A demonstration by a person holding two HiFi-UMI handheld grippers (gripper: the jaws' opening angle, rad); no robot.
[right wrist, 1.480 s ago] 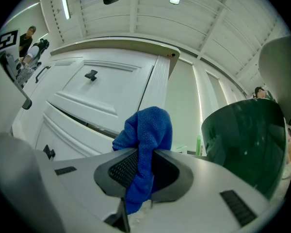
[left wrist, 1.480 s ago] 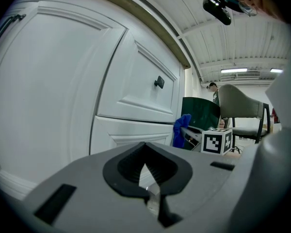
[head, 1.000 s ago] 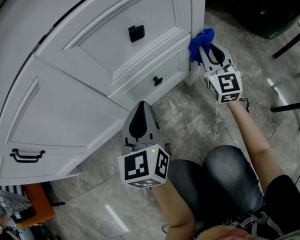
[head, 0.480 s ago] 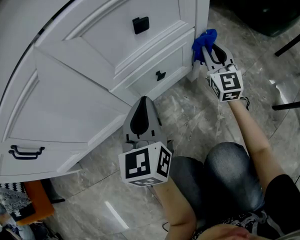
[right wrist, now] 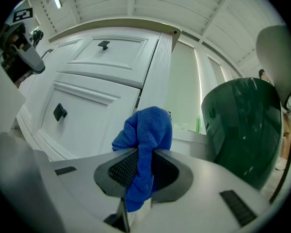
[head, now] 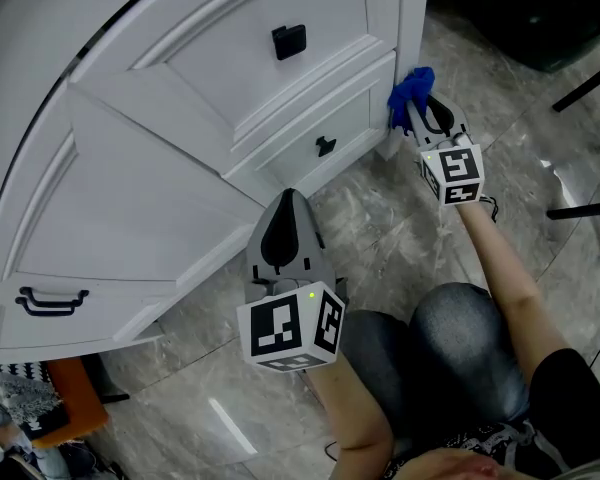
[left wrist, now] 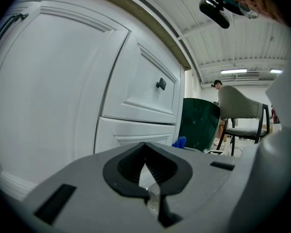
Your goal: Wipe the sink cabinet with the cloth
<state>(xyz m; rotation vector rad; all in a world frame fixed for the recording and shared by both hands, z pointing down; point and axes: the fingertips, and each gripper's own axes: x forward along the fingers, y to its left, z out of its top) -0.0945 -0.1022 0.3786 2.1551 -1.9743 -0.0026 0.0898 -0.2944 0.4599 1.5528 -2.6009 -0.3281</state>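
Note:
The white sink cabinet [head: 180, 118] fills the upper left of the head view, with two drawers and black knobs. My right gripper [head: 416, 111] is shut on a blue cloth [head: 410, 90], which is pressed against the cabinet's right corner post near the floor. In the right gripper view the blue cloth [right wrist: 144, 144] bunches up between the jaws, in front of the white post [right wrist: 157, 76]. My left gripper [head: 288, 220] hovers low beside the cabinet's door, shut and holding nothing; its jaws meet in the left gripper view [left wrist: 145, 155].
A dark green bin [right wrist: 242, 125] stands right of the cabinet. A black handle [head: 50, 306] sits on the cabinet's door at lower left. Black chair legs [head: 580, 208] cross the marble floor at right. The person's knees [head: 460, 358] are below.
My right gripper with the blue cloth has slid slightly down along the corner post. The left gripper has stayed in place.

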